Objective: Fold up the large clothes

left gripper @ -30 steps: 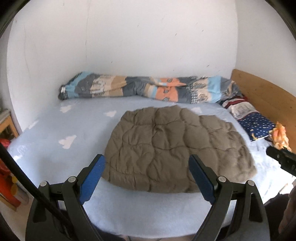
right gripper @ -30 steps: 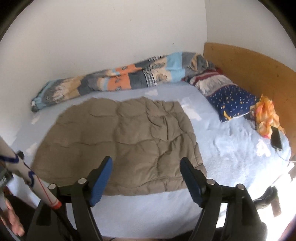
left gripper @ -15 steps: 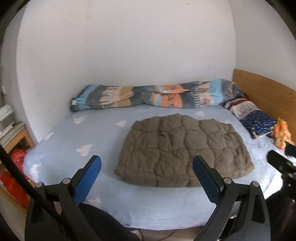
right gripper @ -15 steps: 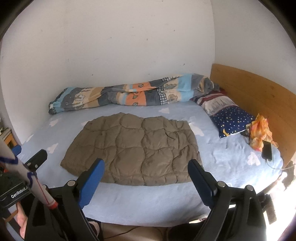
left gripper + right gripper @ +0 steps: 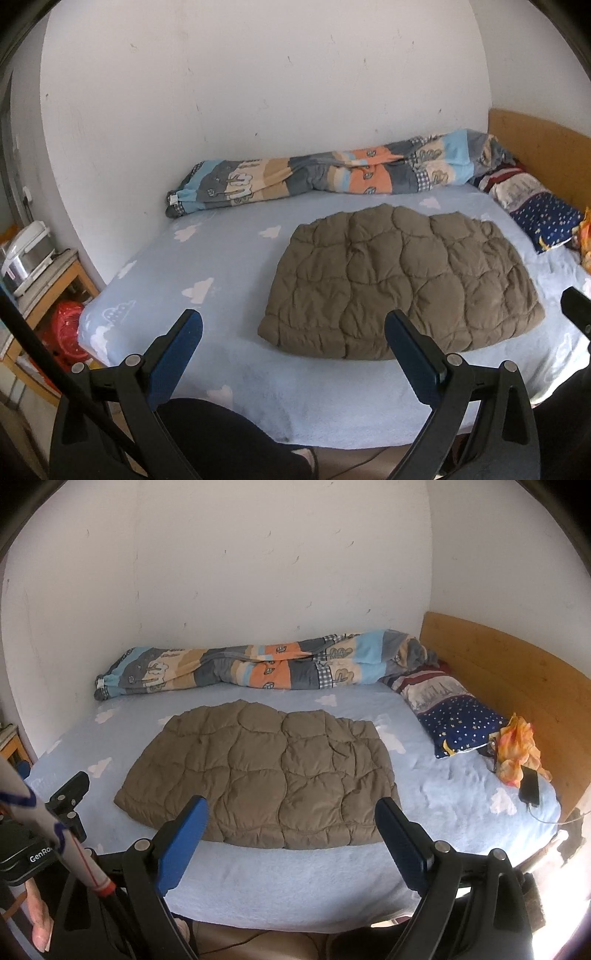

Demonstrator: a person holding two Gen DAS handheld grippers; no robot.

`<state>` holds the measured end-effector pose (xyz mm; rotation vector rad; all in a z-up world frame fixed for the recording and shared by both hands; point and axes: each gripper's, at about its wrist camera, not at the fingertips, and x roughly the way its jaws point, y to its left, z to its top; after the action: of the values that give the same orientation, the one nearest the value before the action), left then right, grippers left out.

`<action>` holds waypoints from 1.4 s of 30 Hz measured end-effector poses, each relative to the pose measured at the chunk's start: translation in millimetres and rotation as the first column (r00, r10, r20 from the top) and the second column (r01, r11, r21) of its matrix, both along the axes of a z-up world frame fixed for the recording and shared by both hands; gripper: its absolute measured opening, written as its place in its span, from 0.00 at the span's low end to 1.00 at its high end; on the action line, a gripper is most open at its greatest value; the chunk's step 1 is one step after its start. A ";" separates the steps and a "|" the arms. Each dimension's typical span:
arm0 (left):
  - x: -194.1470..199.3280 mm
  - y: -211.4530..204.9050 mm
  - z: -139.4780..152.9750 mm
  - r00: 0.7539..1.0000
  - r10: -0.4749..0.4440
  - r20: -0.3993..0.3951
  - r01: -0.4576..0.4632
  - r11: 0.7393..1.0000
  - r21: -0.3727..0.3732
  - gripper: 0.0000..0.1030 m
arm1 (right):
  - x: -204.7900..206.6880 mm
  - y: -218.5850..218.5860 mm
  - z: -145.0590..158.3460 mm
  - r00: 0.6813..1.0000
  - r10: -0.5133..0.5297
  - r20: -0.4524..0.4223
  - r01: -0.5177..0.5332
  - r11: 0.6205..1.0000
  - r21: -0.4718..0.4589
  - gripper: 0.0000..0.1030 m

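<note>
A brown quilted jacket (image 5: 399, 288) lies folded flat on the light blue bed sheet (image 5: 229, 266), near the front edge of the bed. My left gripper (image 5: 293, 325) hovers open in front of the bed, short of the jacket's front left corner, with nothing between its blue pads. In the right wrist view the same jacket (image 5: 266, 775) spreads across the middle of the sheet (image 5: 443, 797). My right gripper (image 5: 291, 808) is open and empty too, held back from the jacket's front hem.
A rolled patterned duvet (image 5: 258, 664) lies along the back wall. Pillows (image 5: 454, 720), an orange cloth (image 5: 517, 746) and a phone on a cable (image 5: 530, 786) sit by the wooden headboard (image 5: 517, 679). A side table with a rice cooker (image 5: 26, 254) stands left. A dark trouser leg (image 5: 229, 439) is below.
Both grippers have drawn back and up from the jacket, so more of the bed and room shows. Their jaws stand a little wider. The jacket lies where it was.
</note>
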<state>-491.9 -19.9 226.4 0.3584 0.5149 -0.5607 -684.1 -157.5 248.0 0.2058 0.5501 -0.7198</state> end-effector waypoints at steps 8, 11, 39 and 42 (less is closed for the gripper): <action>3.1 -8.3 -9.0 1.000 -0.019 -0.014 0.019 0.999 0.032 0.96 | 4.7 -1.5 -5.4 1.000 -0.002 -0.011 0.002 1.000 0.014 0.91; 4.9 -9.6 -11.4 1.000 -0.019 -0.019 0.020 0.999 0.039 0.96 | 4.3 -4.9 -9.3 1.000 0.001 -0.015 0.000 1.000 0.020 0.91; 10.1 -17.9 -27.3 0.999 -0.028 -0.044 0.031 0.997 0.076 0.96 | 14.9 -21.3 -27.3 0.998 0.017 -0.065 -0.013 0.998 0.063 0.91; 10.5 -17.4 -27.7 0.999 -0.030 -0.044 0.033 0.997 0.075 0.96 | 15.2 -23.1 -28.6 0.997 0.016 -0.070 -0.012 0.998 0.065 0.91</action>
<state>-481.4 -37.3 198.7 0.4283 0.5734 -0.5816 -668.9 -180.6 219.4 0.2373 0.6418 -0.6982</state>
